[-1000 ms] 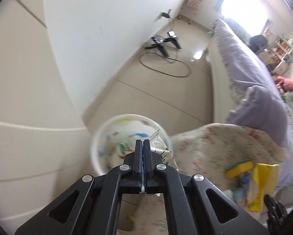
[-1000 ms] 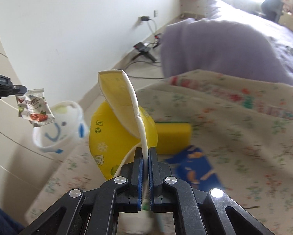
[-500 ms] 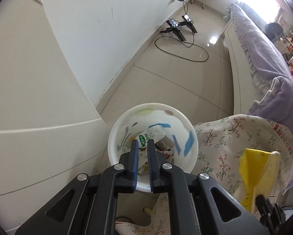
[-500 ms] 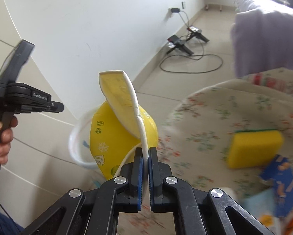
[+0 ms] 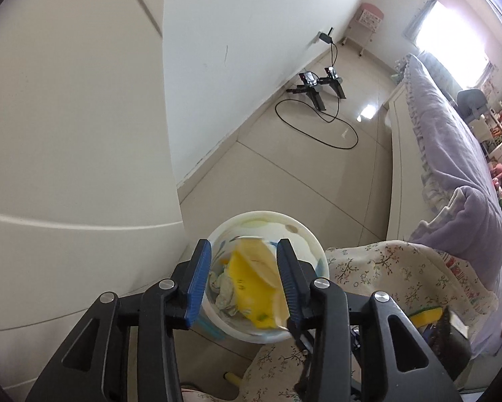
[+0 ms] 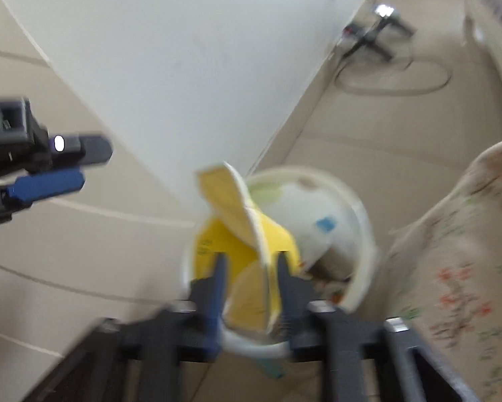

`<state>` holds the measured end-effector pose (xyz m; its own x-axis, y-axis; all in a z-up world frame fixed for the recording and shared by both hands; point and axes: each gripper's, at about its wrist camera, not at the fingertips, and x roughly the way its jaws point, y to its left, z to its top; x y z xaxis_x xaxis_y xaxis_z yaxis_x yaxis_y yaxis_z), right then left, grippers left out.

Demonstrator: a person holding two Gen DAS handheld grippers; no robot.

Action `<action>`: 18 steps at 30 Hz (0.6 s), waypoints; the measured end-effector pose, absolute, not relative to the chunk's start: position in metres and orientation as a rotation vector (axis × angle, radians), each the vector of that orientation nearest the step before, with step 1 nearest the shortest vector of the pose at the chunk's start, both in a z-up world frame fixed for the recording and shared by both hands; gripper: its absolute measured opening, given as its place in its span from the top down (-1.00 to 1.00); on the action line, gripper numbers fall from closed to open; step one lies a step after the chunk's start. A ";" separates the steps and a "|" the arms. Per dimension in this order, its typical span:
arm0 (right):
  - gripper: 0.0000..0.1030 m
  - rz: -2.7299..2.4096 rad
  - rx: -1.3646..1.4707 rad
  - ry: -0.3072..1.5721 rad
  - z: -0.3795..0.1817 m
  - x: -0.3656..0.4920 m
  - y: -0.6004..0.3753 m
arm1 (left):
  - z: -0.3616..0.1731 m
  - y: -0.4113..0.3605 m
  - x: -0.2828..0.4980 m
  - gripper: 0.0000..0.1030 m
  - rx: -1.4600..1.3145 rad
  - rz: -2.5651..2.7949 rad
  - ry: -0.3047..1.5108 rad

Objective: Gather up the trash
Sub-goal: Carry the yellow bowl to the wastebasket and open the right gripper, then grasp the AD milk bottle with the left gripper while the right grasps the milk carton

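A white patterned trash bin point(image 5: 304, 234) stands on the floor beside the flowered tablecloth point(image 5: 401, 268). A yellow paper cup with its peeled lid point(image 5: 251, 281) lies in the bin on top of crumpled wrappers point(image 5: 224, 288). My left gripper point(image 5: 244, 278) is open and empty above the bin. In the right wrist view, the right gripper point(image 6: 251, 271) is open just above the bin point(image 6: 361, 221), with the yellow cup point(image 6: 237, 231) loose between its jaws and over the bin's mouth. The left gripper point(image 6: 46, 167) shows at the left there.
A white wall and beige cabinet panels point(image 5: 66, 167) stand left of the bin. A black cable and stands point(image 5: 318, 93) lie on the tiled floor. A bed with a purple cover point(image 5: 452, 154) is on the right. A yellow sponge point(image 5: 425, 315) lies on the cloth.
My left gripper opened and dropped the small wrapper into the bin. My right gripper carried the yellow cup over the bin and opened, and the cup now sits in the bin.
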<state>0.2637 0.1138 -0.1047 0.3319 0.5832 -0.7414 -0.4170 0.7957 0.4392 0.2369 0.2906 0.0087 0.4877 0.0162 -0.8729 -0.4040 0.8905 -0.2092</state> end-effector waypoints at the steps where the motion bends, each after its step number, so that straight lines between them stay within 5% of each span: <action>1: 0.08 0.647 0.178 1.048 -0.108 0.261 0.112 | 0.008 0.289 0.238 0.16 -0.414 0.255 1.041; 18: 0.08 0.425 0.268 1.010 -0.044 0.208 -0.103 | -0.015 0.159 0.239 0.16 -0.316 -0.100 1.180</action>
<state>0.2079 -0.1034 -0.0438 0.4608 0.4616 -0.7580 -0.2185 0.8868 0.4072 0.2390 0.1588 -0.0146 0.3824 -0.2411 -0.8920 -0.0873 0.9516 -0.2947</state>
